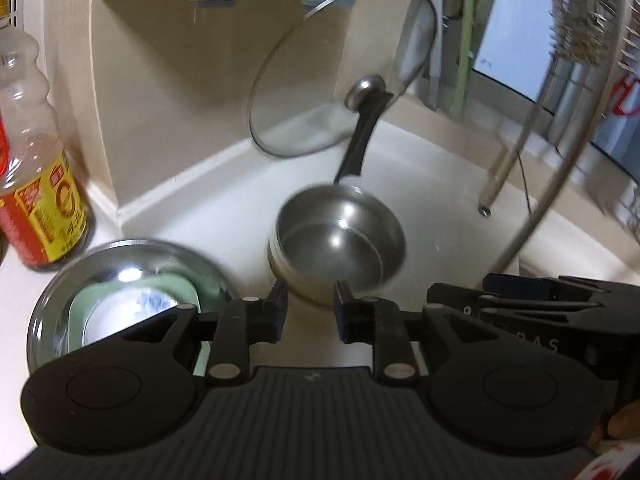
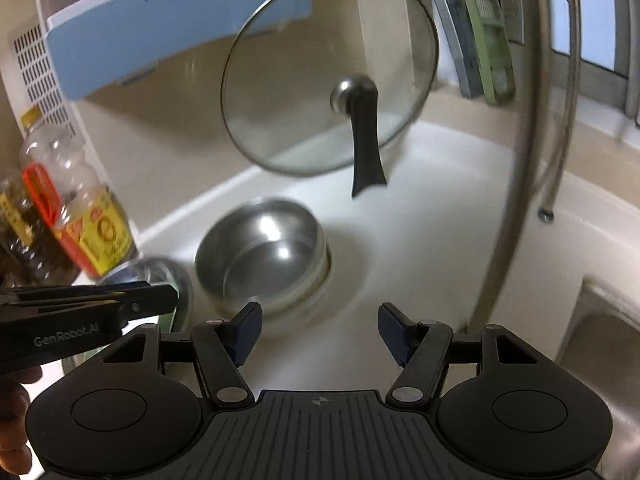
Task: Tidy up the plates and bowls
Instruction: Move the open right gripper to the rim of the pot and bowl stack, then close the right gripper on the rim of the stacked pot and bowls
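the left gripper [image 1: 310,308] sits at the bottom centre of its own view, jaws a little apart with nothing between them. just past its fingertips, in the middle of the frame, a small steel saucepan [image 1: 340,236] stands upright on the white counter [image 1: 208,216], its black handle [image 1: 360,136] reaching up toward the glass lid [image 1: 320,80] that leans against the beige wall in the upper centre. at lower left, a steel bowl [image 1: 60,292] holds a pale green dish [image 1: 80,308] with a white one nested inside; the gripper body covers part of the stack. a plastic sauce bottle [image 1: 36,184] with a red and yellow label stands at the left edge, just behind the bowl. a curved metal faucet pipe [image 1: 560,184] runs down the right side.

in the right wrist view the right gripper [image 2: 320,330] is at bottom centre, jaws wide apart and empty, above bare counter. the saucepan lies slightly left of centre, the lid above it. the left gripper's fingers enter from the left edge, in front of the bowl's rim. a sink [image 2: 600,328] shows at lower right. both views are blurred.
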